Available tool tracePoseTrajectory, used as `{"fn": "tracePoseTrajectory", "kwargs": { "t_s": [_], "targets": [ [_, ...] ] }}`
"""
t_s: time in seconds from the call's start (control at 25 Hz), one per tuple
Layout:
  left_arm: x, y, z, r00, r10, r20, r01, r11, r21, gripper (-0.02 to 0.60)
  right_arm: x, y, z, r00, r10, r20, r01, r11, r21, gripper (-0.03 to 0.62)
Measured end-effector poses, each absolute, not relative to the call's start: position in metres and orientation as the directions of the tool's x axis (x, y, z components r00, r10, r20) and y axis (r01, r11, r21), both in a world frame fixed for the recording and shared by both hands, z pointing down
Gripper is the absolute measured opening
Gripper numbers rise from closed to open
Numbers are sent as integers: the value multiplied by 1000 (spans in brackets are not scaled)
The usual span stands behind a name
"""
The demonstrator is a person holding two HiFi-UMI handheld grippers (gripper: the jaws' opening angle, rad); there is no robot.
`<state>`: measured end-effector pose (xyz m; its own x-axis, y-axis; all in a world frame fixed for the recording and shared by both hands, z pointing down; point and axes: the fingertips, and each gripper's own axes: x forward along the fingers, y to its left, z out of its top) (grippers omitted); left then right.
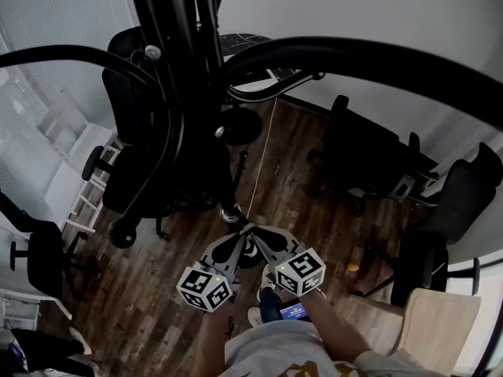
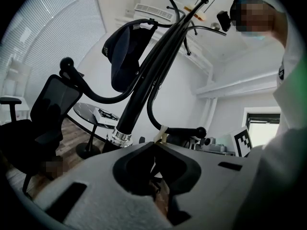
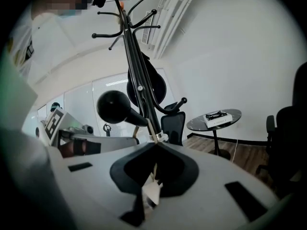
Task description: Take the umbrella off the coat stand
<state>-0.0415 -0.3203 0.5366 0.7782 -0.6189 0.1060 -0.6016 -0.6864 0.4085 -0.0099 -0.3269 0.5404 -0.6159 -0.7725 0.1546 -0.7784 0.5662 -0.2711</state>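
Note:
The black coat stand (image 1: 354, 57) fills the head view from above, its curved arms spreading out. A long black closed umbrella (image 2: 144, 80) hangs steeply along the pole, with a chrome ring (image 2: 118, 136) near its lower end. In the right gripper view the pole (image 3: 139, 87) and the umbrella merge into one dark shaft. My left gripper (image 1: 240, 231) and right gripper (image 1: 255, 228) are low by the stand's foot, tips almost together. Both are shut with nothing seen between the jaws. The left gripper (image 2: 154, 143) tips sit just right of the chrome ring. The right gripper (image 3: 156, 144) tips sit under the pole.
A dark cap (image 2: 122, 51) hangs on one hook. Black office chairs (image 1: 130, 171) (image 1: 369, 159) stand around on the wood floor. A round side table (image 3: 213, 121) holds a small box. A ball-ended arm (image 3: 112, 107) juts close to the right gripper.

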Motion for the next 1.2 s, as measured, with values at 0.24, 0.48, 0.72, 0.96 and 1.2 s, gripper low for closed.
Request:
{"fn": "tracePoseTrajectory", "kwargs": {
  "t_s": [0.24,0.48,0.72,0.96,1.2],
  "targets": [
    [-36,-317,533,783,-615,95,-593,-691,414,23,0,-324,537,-602,-785,145,-785,550,-286,15],
    [-31,-315,527,786,-609,100,-597,-709,375,23,8,-323,532,-584,-800,135,-797,533,-285,15],
    [-26,-310,518,791,-604,94,-593,-720,360,21,13,-316,523,-566,-815,124,-809,519,-275,15],
    [-24,-304,507,795,-602,71,-584,-729,357,22,18,-309,515,-559,-823,103,-810,516,-277,15],
    [-19,-297,500,804,-592,58,-571,-740,356,21,24,-298,508,-543,-834,99,-823,504,-261,15]
  ]
}}
